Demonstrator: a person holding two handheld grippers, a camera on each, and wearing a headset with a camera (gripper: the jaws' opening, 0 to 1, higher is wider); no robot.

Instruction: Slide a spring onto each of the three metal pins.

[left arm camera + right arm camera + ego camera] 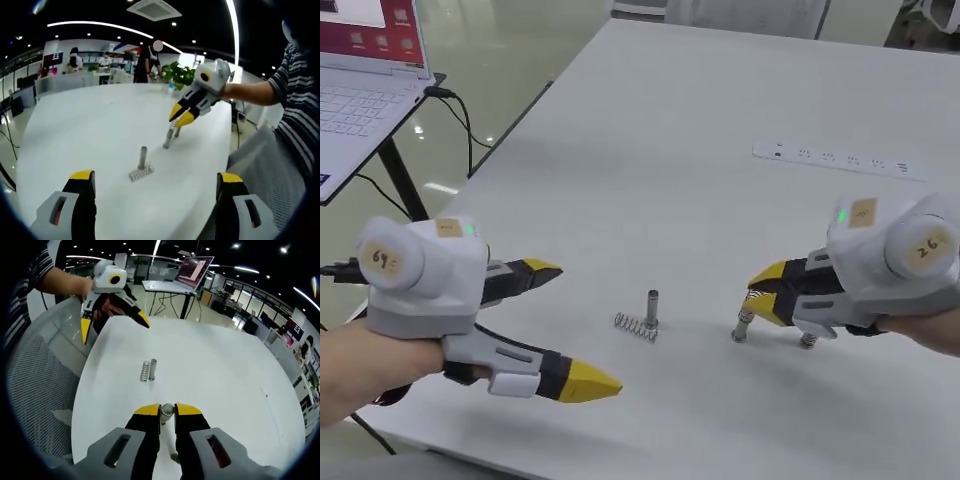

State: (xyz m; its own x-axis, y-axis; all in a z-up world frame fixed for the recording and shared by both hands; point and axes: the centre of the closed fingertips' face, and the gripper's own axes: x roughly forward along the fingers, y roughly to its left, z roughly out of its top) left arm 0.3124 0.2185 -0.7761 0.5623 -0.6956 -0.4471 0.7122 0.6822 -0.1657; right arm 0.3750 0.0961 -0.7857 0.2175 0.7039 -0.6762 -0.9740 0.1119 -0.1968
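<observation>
A metal pin point(651, 307) stands upright mid-table, with a loose spring point(635, 325) lying at its foot. My right gripper point(767, 292) is shut on a second spring point(167, 410), held at the top of another pin point(743, 325). A third pin point(808, 340) stands just behind it, partly under the gripper. My left gripper point(570, 325) hovers open and holds nothing, to the left of the middle pin point(143, 156) and its spring point(141, 173). In the left gripper view the right gripper point(186, 114) points down at the tilted pin point(168, 140).
A white power strip point(840, 160) lies at the far right of the white table point(670, 130). A laptop point(360, 80) on a stand sits off the table's left edge, with a cable trailing. A mesh chair point(45, 390) is at the near edge.
</observation>
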